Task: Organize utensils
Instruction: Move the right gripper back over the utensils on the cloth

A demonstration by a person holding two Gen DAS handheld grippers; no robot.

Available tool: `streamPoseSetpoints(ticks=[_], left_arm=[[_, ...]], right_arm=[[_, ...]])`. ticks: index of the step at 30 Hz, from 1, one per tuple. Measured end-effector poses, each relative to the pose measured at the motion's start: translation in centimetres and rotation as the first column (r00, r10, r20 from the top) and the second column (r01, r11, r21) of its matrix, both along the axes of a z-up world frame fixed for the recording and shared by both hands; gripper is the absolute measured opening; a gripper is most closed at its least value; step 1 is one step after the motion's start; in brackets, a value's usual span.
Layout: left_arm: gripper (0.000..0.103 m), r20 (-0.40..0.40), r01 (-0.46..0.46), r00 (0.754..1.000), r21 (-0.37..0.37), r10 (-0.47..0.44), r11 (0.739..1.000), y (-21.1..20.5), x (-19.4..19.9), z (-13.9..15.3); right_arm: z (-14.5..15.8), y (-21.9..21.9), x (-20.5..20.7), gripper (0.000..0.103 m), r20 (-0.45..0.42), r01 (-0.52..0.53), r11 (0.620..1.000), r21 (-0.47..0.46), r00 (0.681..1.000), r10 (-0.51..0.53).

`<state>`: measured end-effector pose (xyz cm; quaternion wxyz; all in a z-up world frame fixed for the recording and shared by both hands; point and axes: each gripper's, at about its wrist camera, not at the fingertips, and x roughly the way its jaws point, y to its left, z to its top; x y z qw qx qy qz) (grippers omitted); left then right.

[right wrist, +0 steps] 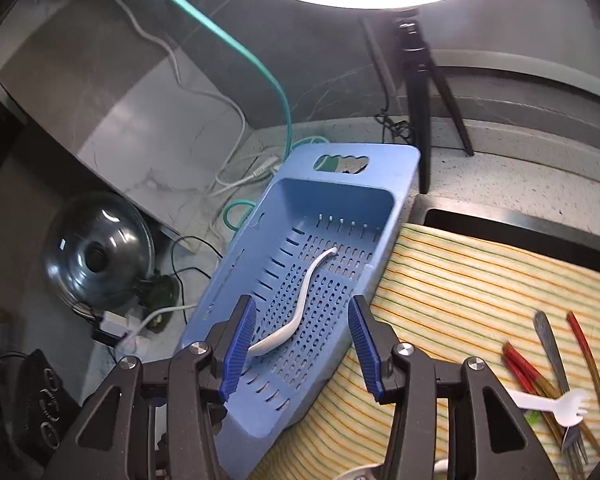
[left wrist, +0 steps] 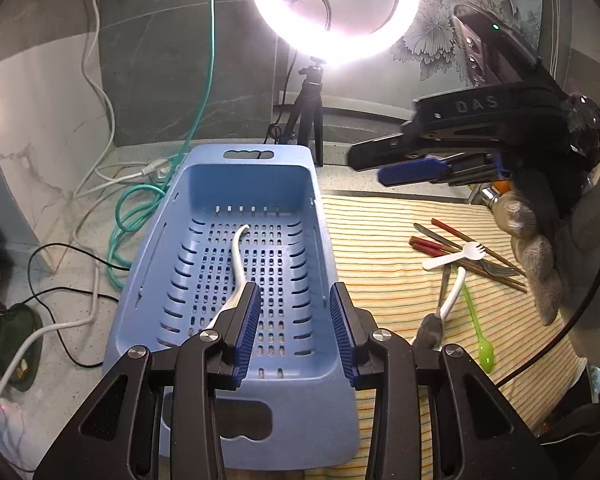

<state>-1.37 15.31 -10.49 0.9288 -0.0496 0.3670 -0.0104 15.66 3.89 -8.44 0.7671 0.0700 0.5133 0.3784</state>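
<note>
A blue slotted basket (left wrist: pixel 252 184) stands on the counter with one white spoon (left wrist: pixel 238 264) lying in it. My left gripper (left wrist: pixel 296 332) hovers over the basket's near end, open, with nothing between its pads. In the right wrist view my right gripper (right wrist: pixel 302 346) is open above the basket (right wrist: pixel 388 160), and the white spoon (right wrist: pixel 300 300) lies loose on the slotted floor below it. The left wrist view shows the right gripper (left wrist: pixel 384 164) in a gloved hand at the upper right. On the striped cloth (left wrist: pixel 388 240) lie red chopsticks (left wrist: pixel 460 240), a white spork (left wrist: pixel 456 256), a green spoon (left wrist: pixel 478 328) and a metal spoon (left wrist: pixel 432 324).
A ring light (left wrist: pixel 332 4) on a black tripod (left wrist: pixel 312 104) stands behind the basket. Green and white cables (left wrist: pixel 140 208) trail over the counter to the left. A glass pot lid (right wrist: pixel 100 248) leans at the far left. A dark sink edge (right wrist: pixel 500 220) runs behind the cloth (right wrist: pixel 460 280).
</note>
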Motion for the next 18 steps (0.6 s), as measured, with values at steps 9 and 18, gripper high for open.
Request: streamPoseSetpoints(ticks=[9, 18], left_arm=[[0.035, -0.012, 0.022, 1.0, -0.006, -0.022, 1.0, -3.1, -1.0, 0.4], [0.039, -0.052, 0.091, 0.995, 0.003, -0.09, 0.996, -7.6, -1.0, -0.6]], right_arm=[[2.2, -6.5, -0.5, 0.044, 0.081, -0.005, 0.999, -0.052, 0.997, 0.009], [0.3, -13.1, -1.5, 0.044, 0.004, 0.009, 0.995, -0.098, 1.0, -0.009]])
